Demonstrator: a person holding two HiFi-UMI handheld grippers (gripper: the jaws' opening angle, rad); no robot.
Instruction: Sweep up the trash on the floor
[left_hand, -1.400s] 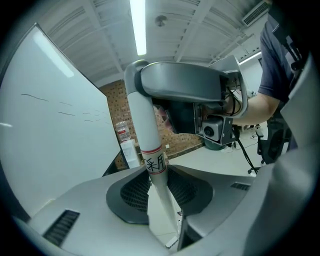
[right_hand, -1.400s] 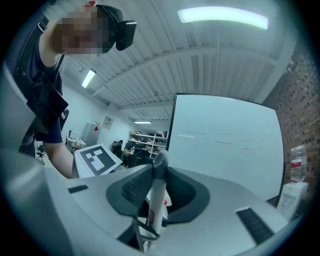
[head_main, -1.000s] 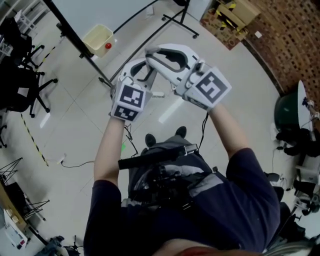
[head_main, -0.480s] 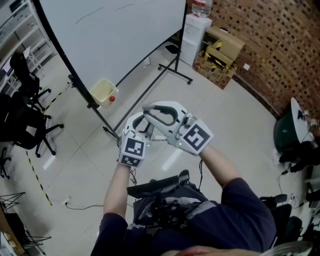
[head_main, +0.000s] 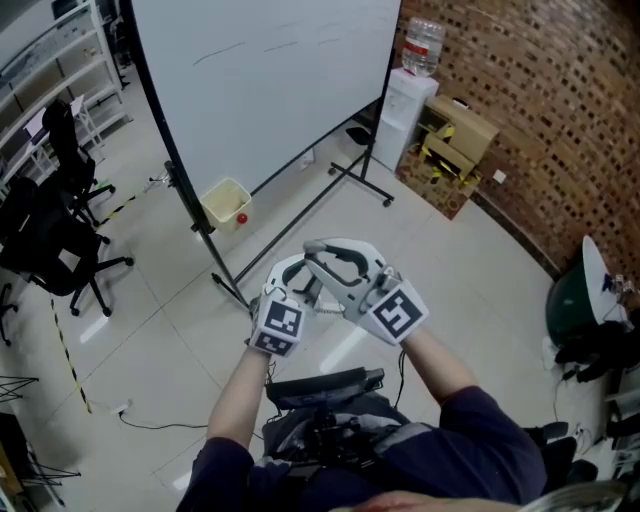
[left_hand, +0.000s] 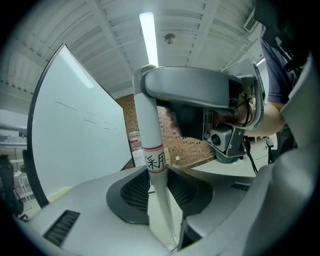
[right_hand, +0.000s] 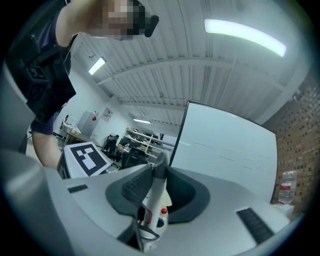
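Note:
A white broom pole (left_hand: 152, 170) with a red band and black print stands upright between both grippers. My left gripper (head_main: 296, 282) (left_hand: 160, 190) is shut on the pole below its top. My right gripper (head_main: 340, 268) (right_hand: 157, 192) is shut on the pole's grey top end (right_hand: 160, 165). In the head view the two grippers sit close together over the floor in front of the person, jaws turned toward each other. The pole's lower part and the broom head are hidden. A yellow bin (head_main: 227, 204) with a red ball in it stands by the whiteboard's foot.
A large whiteboard (head_main: 270, 90) on a black wheeled stand fills the back. Black office chairs (head_main: 50, 240) stand at the left, and a water dispenser (head_main: 408, 100) and cardboard boxes (head_main: 450, 150) against the brick wall at the right. Cables (head_main: 150, 425) lie on the floor.
The head view has swung upward, bringing the whiteboard, the dispenser and the brick wall into sight. Both grippers stay shut on the pole and have shifted together a little.

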